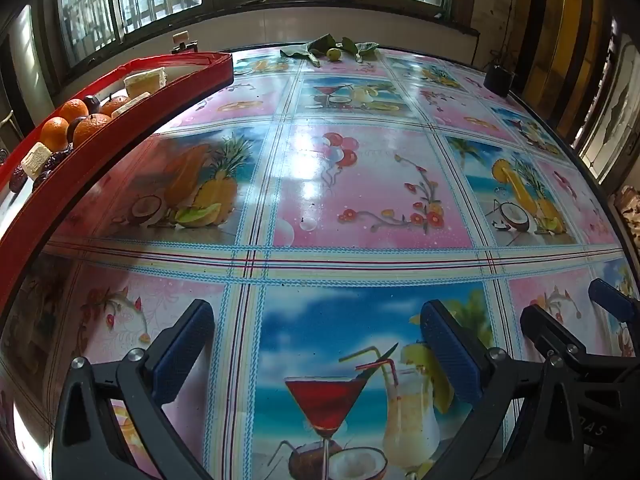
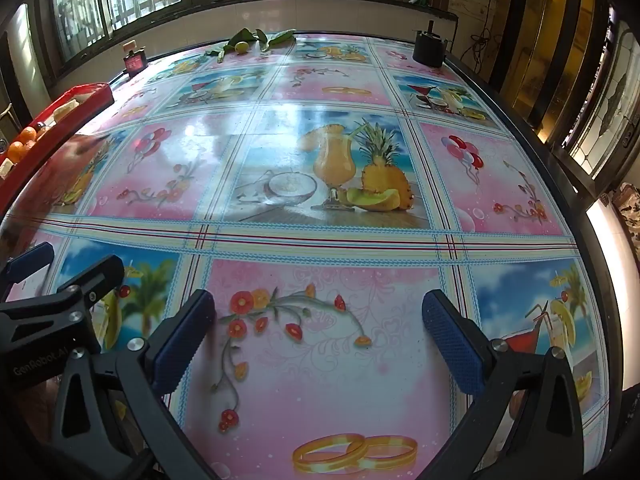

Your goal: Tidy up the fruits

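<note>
While I am hovering over the patterned tablecloth [image 1: 360, 184], I am keeping my left gripper [image 1: 316, 354] spread wide with nothing between its blue pads, and my right gripper [image 2: 320, 344] is standing just as wide and just as empty. Both are tilting down at the cloth, side by side, and neither is touching any fruit.

Looking outward to my left, I am seeing the red tray [image 1: 120, 120] lying along the table's edge. Four oranges [image 1: 91, 128] are sitting in it, bunched together, with two dark round plum-like fruits [image 1: 93, 102] among them and several dark red dates [image 1: 18, 179] at the near end; I am counting at least three of those but cannot tell the full number. Three or four pale blocks [image 1: 144, 82] are lying in the tray as well, and I cannot say what they are.

Farther out, near the table's far edge, one small green fruit [image 1: 333, 53] is resting among loose green leaves [image 1: 320, 46], well apart from the tray. A dark pot [image 1: 499, 79] is standing toward the far right corner.

I am judging the job barely begun: everything in the tray is lying mixed, and the green fruit is waiting outside it.
</note>
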`<state>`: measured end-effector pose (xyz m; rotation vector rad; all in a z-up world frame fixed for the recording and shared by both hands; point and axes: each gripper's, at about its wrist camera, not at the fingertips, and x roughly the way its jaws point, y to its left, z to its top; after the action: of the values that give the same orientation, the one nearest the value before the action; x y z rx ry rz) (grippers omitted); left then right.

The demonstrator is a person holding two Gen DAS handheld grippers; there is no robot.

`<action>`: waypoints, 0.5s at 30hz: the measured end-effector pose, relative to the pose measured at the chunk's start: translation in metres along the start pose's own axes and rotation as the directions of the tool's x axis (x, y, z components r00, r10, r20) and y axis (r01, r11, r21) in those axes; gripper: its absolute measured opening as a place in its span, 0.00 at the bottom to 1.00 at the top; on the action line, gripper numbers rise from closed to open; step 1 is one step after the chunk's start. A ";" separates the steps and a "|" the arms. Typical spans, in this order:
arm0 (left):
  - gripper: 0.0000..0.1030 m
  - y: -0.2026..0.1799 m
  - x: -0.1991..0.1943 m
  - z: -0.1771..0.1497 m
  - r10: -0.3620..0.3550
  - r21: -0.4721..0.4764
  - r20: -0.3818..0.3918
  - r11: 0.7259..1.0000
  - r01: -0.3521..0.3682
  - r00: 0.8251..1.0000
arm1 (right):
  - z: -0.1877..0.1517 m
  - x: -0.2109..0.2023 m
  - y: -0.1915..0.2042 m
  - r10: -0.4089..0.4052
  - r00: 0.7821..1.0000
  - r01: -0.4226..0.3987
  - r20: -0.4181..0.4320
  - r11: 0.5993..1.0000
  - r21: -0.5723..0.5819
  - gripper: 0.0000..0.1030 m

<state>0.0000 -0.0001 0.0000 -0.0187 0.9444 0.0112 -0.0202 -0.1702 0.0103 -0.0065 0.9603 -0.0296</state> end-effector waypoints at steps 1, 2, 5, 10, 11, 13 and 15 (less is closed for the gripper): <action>1.00 0.000 0.000 0.000 -0.002 -0.001 -0.001 1.000 0.002 1.000 | 0.000 0.000 0.000 -0.002 1.000 0.002 -0.002 1.000 -0.001 1.00; 1.00 0.000 0.000 0.000 -0.002 -0.001 -0.001 1.000 0.002 1.000 | 0.000 0.000 0.000 -0.003 1.000 0.003 -0.003 1.000 -0.003 1.00; 1.00 0.000 0.000 0.000 -0.001 -0.001 -0.001 1.000 0.001 1.000 | 0.000 0.000 0.000 -0.004 1.000 0.004 -0.003 1.000 -0.003 1.00; 1.00 0.000 0.000 0.000 -0.001 -0.001 -0.001 1.000 0.001 1.000 | 0.000 0.000 0.000 -0.004 1.000 0.004 -0.003 1.000 -0.003 1.00; 1.00 0.000 0.000 0.000 -0.001 -0.001 -0.001 1.000 0.001 1.000 | 0.000 0.000 0.000 -0.004 1.000 0.004 -0.003 1.000 -0.003 1.00; 1.00 0.000 0.000 0.000 -0.001 -0.001 -0.001 1.000 0.001 1.000 | 0.000 0.000 0.000 -0.004 1.000 0.004 -0.003 1.000 -0.003 1.00; 1.00 0.000 0.000 0.000 -0.001 -0.001 -0.001 1.000 0.001 1.000 | 0.000 0.000 0.000 -0.004 1.000 0.004 -0.003 1.000 -0.002 1.00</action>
<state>0.0000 0.0000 0.0000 -0.0203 0.9452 0.0105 -0.0202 -0.1702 0.0100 -0.0105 0.9637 -0.0318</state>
